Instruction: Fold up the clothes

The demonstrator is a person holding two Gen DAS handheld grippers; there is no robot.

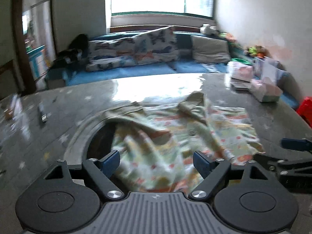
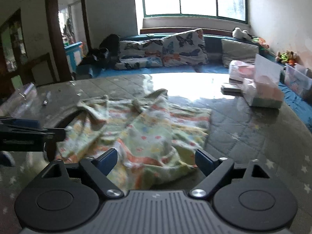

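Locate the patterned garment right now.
The patterned garment lies crumpled on the grey quilted table, just ahead of both open hand-held grippers, left of the tissue packs.

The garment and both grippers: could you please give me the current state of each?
Garment: crumpled, unfolded, lying on the table.
Left gripper: open, above the cloth, gripping nothing.
Right gripper: open, above the cloth, gripping nothing.
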